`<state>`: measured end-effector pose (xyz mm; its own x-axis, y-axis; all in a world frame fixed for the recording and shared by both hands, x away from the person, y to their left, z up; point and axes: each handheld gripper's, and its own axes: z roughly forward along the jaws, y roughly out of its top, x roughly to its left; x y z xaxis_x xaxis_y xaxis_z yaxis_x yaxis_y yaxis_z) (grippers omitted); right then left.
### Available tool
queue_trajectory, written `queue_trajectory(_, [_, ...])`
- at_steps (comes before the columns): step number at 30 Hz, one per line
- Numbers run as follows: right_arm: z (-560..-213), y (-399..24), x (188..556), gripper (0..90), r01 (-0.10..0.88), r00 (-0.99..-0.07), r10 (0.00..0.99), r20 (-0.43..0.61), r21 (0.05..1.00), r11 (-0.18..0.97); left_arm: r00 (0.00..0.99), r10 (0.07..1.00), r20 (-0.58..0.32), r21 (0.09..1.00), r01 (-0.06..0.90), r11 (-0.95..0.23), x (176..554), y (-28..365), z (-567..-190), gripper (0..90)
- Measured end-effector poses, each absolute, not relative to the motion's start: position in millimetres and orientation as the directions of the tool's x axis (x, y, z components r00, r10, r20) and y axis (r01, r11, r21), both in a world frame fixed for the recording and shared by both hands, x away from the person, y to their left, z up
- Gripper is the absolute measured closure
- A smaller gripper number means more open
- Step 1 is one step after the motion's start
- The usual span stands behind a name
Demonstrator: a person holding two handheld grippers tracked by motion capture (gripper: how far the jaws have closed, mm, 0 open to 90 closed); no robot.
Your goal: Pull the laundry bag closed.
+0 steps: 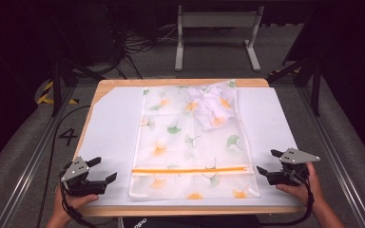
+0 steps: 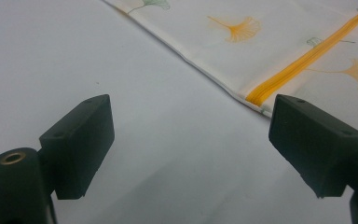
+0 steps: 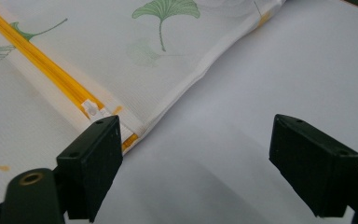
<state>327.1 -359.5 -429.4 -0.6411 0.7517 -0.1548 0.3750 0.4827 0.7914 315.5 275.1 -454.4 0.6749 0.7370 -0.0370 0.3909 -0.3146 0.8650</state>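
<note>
Your left gripper (image 1: 103,170) rests at the table's near left corner with its jaws spread wide and nothing between them. The mesh laundry bag (image 1: 190,142) lies flat on the white sheet (image 1: 109,128) between your hands, its orange zipper (image 1: 190,169) running across near you. Your right gripper (image 1: 269,161) sits just beside the bag's right edge, equally wide and empty.

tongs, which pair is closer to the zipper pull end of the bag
The right tongs: the white zipper pull sits just beyond one of their jaws, at the bag's right edge. The left tongs face the zipper's plain end.
</note>
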Motion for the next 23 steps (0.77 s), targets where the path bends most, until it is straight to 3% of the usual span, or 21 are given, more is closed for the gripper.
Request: queue_trajectory(23, [-430.8,-354.2,327.9,17.7,0.375,-0.651,0.744,-0.153,0.787,0.489,0.682,0.731,-0.02,0.848,0.399,-0.349,320.5,269.7,-452.5,14.7])
